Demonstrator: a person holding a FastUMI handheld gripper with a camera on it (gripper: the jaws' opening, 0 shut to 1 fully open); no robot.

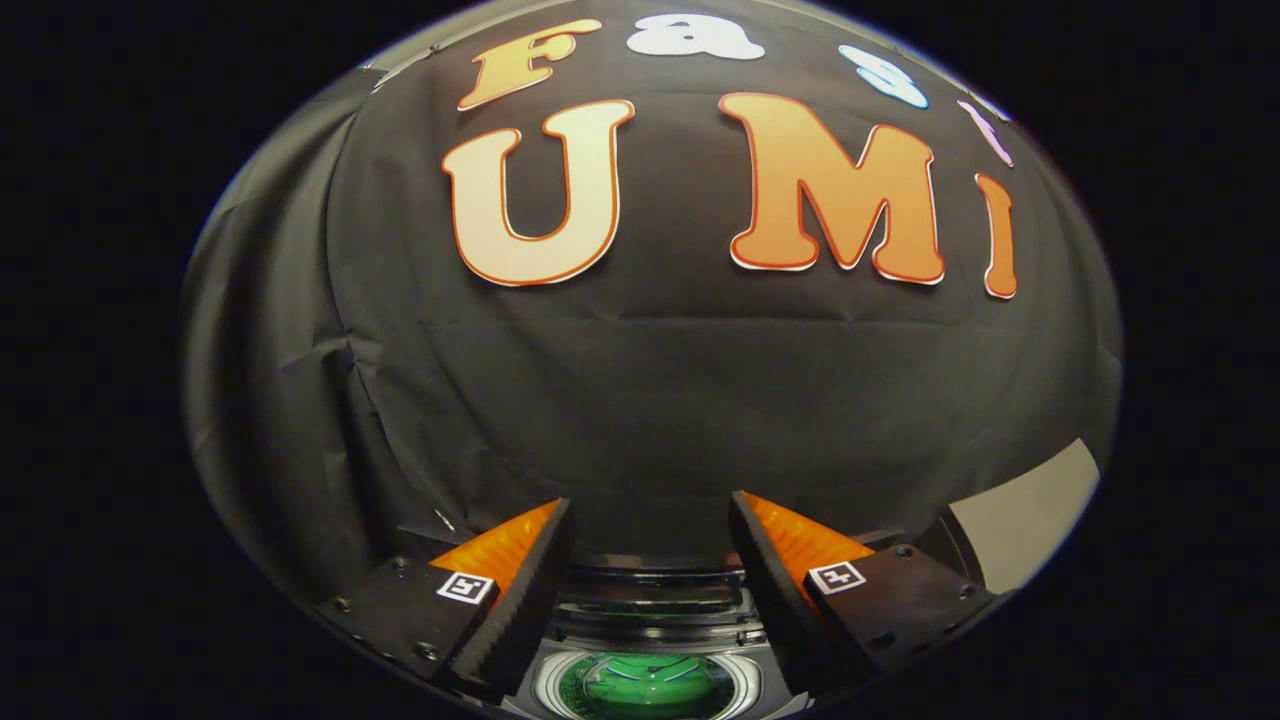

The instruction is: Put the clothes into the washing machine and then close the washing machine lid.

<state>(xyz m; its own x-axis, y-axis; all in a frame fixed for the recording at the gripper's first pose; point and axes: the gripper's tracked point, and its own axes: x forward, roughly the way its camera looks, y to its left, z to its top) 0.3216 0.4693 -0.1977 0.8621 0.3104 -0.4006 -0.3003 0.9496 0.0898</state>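
1. Nearest the lens: the gripper (650,525), its two fingers (520,585) rising from the bottom of the view, each base carrying a small square marker tag (466,587).
2. Fingers stand wide apart. Nothing between them, nothing pressed by either pad. Gripper is empty and touching nothing.
3. Washing machine (645,640) sits low between the finger bases, below the tips. Seen from above at a steep angle, only partly visible.
4. Its round drum opening (640,685) shows a pale ring around the rim. Opening is exposed, so the lid is not down over it.
5. Inside the drum: something green (640,683). Looks like cloth, but too small and distorted to say whether it is the clothes.
6. Behind the opening, a dark banded part of the machine's top (650,595) runs across between the fingers. Could be the raised lid or the control panel; can't tell which.
7. Beyond the fingertips: the booth's black cloth wall (640,400), creased, with a vertical fold at the left side and a horizontal crease across the middle.
8. To the right of the right finger base, a pale grey flat patch (1025,515) shows past the cloth's edge. Floor or panel, can't tell.
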